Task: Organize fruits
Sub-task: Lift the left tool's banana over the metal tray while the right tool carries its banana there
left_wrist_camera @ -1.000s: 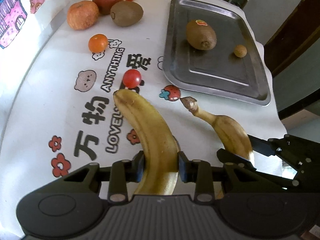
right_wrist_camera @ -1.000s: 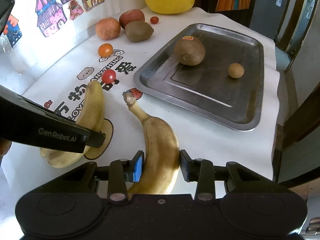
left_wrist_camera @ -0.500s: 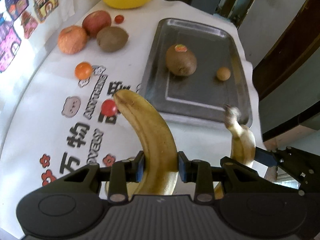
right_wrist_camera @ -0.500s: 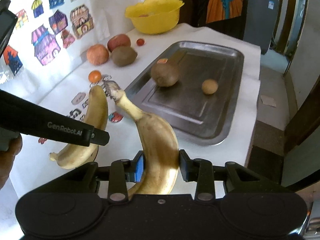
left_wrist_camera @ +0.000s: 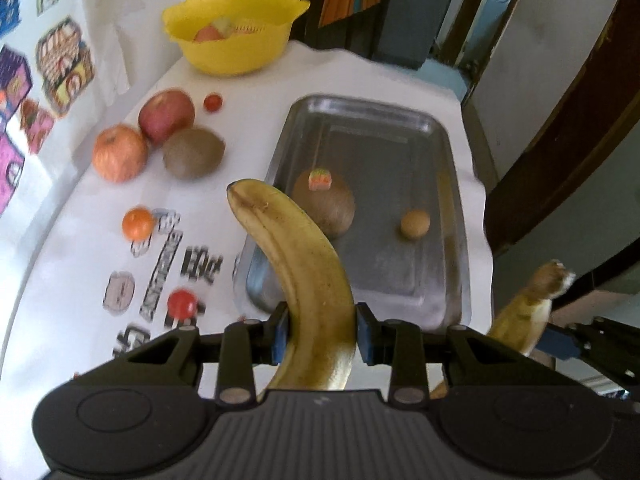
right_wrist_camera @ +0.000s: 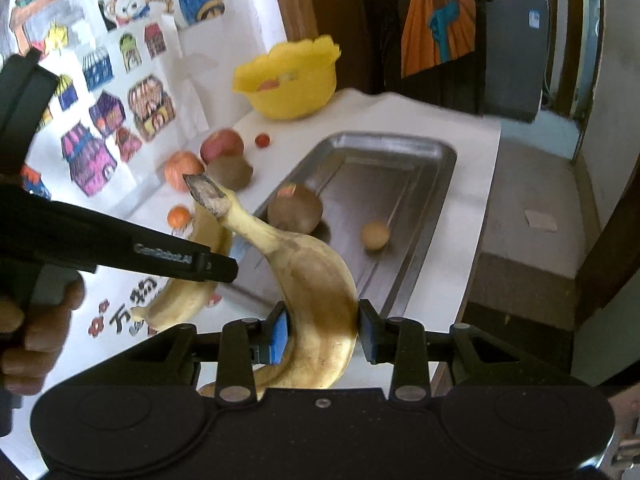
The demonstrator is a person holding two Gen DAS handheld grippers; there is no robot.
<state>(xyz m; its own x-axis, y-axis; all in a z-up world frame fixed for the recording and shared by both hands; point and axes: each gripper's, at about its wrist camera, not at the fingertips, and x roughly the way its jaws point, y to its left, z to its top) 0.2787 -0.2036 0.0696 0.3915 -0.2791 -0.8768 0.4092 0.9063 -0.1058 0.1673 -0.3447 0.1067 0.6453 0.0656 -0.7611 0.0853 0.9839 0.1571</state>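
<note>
I have the left tongs (left_wrist_camera: 318,334) pinching a banana (left_wrist_camera: 304,276) between the blue pads, its blunt end raised and pointing toward the steel tray (left_wrist_camera: 450,184). The right tongs (right_wrist_camera: 322,334) are clamped on a second banana (right_wrist_camera: 316,292), browner at the grip, with its dark stem tip aimed up and to the left. Both bananas are held off the surface (left_wrist_camera: 72,280), near the tray's closer edge.

In the right wrist view, the left device crosses the frame as a black bar printed "GenRobot.AI" (right_wrist_camera: 164,260), though the lettering is smeared and I read it only partly. A hand (right_wrist_camera: 36,332) grips it at the left.

On the tray lie a kiwi (left_wrist_camera: 326,208) bearing a small coloured sticker whose print I cannot read, and a small round brown fruit (left_wrist_camera: 415,224) well apart from it.

The white cloth on the surface carries black print: Chinese characters, of which "万物" (right_wrist_camera: 134,312) shows in the right wrist view, and a blurred English word beside cartoon faces, unreadable here. On it sit a red apple (left_wrist_camera: 166,116), an orange fruit (left_wrist_camera: 119,152), another kiwi (left_wrist_camera: 193,154), a small orange tomato (left_wrist_camera: 138,223) and two red cherry tomatoes (left_wrist_camera: 182,303). A yellow bowl (left_wrist_camera: 236,24) holding fruit stands at the far end.
</note>
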